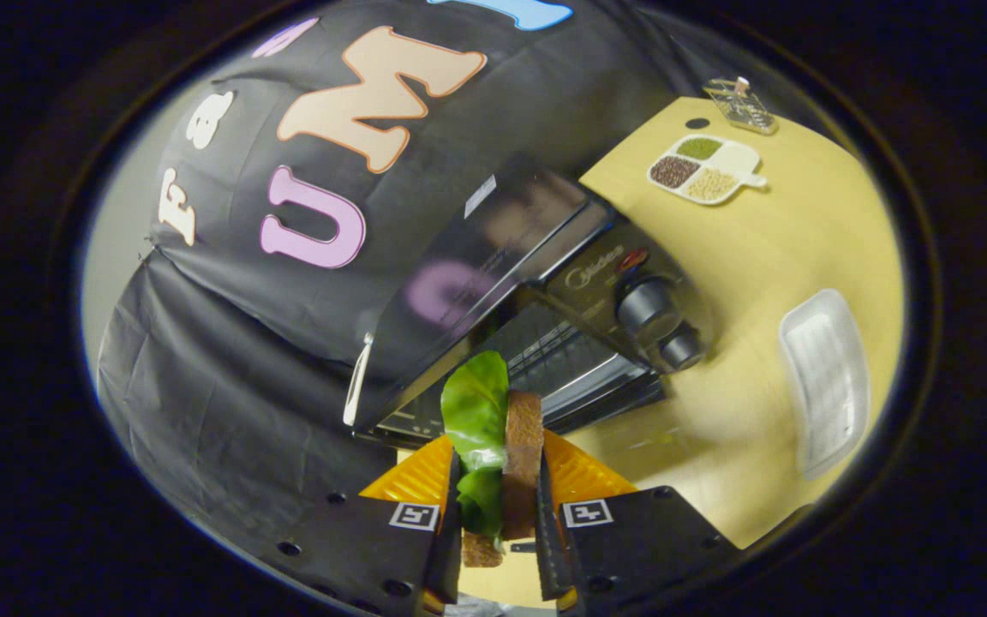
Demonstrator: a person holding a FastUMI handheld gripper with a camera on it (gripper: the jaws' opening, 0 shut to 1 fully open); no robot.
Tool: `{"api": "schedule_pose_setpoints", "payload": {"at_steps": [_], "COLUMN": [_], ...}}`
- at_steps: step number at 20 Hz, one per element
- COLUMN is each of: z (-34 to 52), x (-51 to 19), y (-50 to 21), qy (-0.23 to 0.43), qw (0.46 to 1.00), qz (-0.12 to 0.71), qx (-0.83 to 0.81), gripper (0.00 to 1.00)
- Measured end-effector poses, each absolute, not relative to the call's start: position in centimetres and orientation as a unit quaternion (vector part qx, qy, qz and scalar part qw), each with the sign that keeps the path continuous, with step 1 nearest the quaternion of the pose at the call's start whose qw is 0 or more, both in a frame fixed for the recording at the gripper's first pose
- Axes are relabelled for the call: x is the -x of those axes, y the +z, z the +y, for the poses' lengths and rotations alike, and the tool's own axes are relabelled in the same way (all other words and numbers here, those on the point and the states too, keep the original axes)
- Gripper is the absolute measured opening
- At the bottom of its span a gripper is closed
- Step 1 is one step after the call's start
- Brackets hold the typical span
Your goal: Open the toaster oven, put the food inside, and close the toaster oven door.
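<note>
Low in the frame's centre, the gripper point(500, 501) pinches the sandwich point(502, 446) between both fingers. Just beyond gapes the toaster oven point(545, 300); carry it in level, clearing the door point(451, 291) edge, onto the rack point(562, 360).

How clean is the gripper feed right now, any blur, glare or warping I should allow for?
Gripper view: strong fisheye bending and a tilted scene; the sandwich clamped in the gripper jaws is sharp. The toaster oven, just ahead, is slightly soft, and its open glass door mirrors the booth wall, so the cavity is dim. The table is evenly lit and the white tray looks smeared.
</note>
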State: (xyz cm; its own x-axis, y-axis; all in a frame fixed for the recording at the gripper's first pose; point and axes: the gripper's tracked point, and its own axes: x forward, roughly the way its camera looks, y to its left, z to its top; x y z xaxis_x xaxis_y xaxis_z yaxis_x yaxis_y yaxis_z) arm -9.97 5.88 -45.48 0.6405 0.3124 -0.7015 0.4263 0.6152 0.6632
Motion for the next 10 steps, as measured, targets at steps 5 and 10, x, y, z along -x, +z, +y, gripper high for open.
{"api": "schedule_pose_setpoints", "payload": {"at_steps": [5,10], "z": [8.0,8.5], "x": [7.7,4.8], "y": [-48.5,-50.8], "qy": [-0.059,-0.084], "qw": [0.752,0.731], "qz": [0.403,0.367], "qx": [-0.518,-0.569], "gripper": [0.38,0.38]}}
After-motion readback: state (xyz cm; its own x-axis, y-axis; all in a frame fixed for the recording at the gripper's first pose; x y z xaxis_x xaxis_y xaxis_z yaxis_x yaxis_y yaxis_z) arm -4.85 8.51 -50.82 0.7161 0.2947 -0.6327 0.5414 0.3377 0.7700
